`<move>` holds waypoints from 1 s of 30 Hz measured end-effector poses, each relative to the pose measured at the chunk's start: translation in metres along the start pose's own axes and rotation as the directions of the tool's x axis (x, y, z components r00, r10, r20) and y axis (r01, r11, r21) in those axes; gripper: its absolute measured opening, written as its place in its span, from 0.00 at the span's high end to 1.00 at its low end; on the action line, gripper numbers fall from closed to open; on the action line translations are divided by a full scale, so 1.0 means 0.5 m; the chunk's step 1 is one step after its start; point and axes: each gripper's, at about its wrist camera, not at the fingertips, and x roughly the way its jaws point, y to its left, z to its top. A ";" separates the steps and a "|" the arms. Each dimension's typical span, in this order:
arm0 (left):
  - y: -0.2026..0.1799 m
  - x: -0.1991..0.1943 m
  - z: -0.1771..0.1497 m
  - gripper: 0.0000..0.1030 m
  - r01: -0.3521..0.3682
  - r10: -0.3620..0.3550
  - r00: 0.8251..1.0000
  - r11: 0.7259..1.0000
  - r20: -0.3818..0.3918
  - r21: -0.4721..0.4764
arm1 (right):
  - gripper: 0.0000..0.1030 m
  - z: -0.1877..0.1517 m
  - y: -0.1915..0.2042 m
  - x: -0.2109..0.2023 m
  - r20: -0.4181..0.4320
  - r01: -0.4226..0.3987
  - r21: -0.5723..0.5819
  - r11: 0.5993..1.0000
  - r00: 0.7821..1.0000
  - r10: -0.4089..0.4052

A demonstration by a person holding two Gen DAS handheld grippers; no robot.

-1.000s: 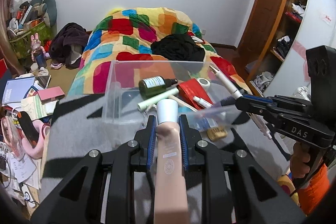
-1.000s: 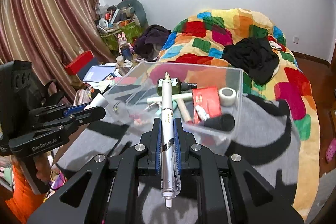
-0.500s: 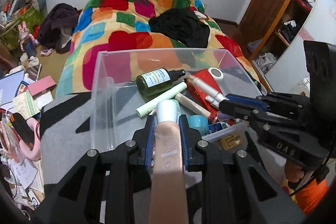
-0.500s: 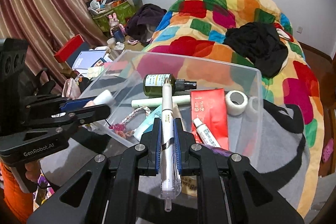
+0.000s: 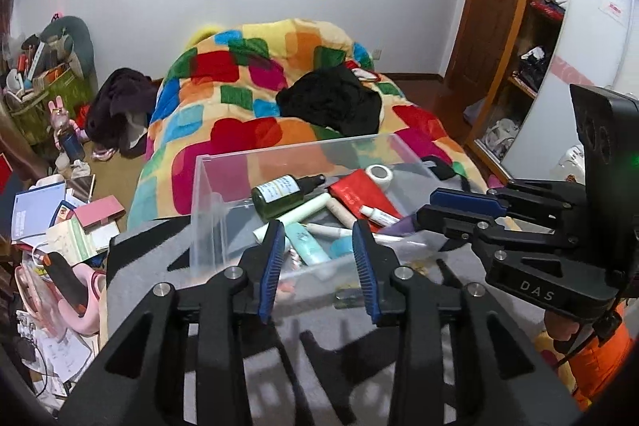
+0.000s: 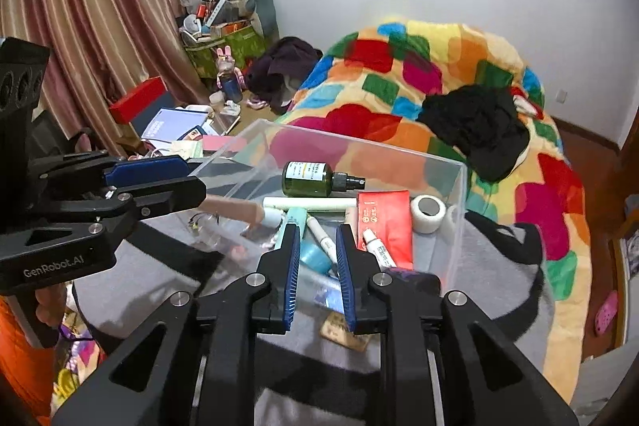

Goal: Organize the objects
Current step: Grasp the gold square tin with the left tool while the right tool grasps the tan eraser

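Cluttered bedroom; work surface is a grey-and-black blanket (image 5: 151, 258) at the foot of a bed with a patchwork duvet (image 6: 399, 66).

Task items sit in the clear plastic bin (image 5: 207, 210) on that blanket: green spray bottle (image 6: 315, 179), red packet (image 6: 385, 222), white tape roll (image 6: 428, 213), pale tubes, a teal tube (image 5: 305, 244), and a white pen (image 6: 321, 234). All lie flat and loosely overlapping. Looks like a drop-in collection, not an arranged layout.

Left gripper (image 5: 319, 254): jaws spread, nothing between the pads, parked at the bin's near wall. Right gripper (image 6: 317, 258): jaws apart, also empty, over the bin's near edge. My read is that both sit there because they're at the release point over the opening.

View differences:
- Right wrist shows a beige tube with a white cap (image 6: 239, 210) lying in the bin beside the left gripper's fingertips. The left wrist view doesn't show it clearly.
- Right wrist also shows a small tan card (image 6: 345, 330) and a dark object just outside the near wall, so likely some items remain to bin.
- Left wrist shows the wardrobe shelves (image 5: 535, 26) and the right gripper side-on, with a gap between its blue pads.
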 end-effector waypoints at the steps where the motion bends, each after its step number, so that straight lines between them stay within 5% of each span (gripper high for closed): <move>1: -0.005 -0.005 -0.005 0.66 0.001 -0.001 1.000 1.000 0.005 0.003 | 0.83 -0.005 0.002 -0.006 0.004 0.002 -0.003 1.000 1.000 -0.002; 10: -0.044 -0.013 -0.076 0.50 0.006 -0.006 1.000 1.000 0.013 0.011 | 0.72 -0.069 -0.001 -0.048 0.017 0.024 0.010 1.000 1.000 -0.024; 19: -0.040 0.075 -0.137 0.49 0.008 -0.014 0.996 0.998 -0.093 -0.062 | 0.63 -0.137 -0.019 -0.009 -0.050 0.071 0.027 0.997 0.996 -0.069; 30: -0.040 0.183 -0.124 0.50 -0.012 0.001 0.983 0.998 -0.181 -0.058 | 0.63 -0.147 -0.039 0.103 -0.168 0.085 0.082 0.993 0.983 -0.070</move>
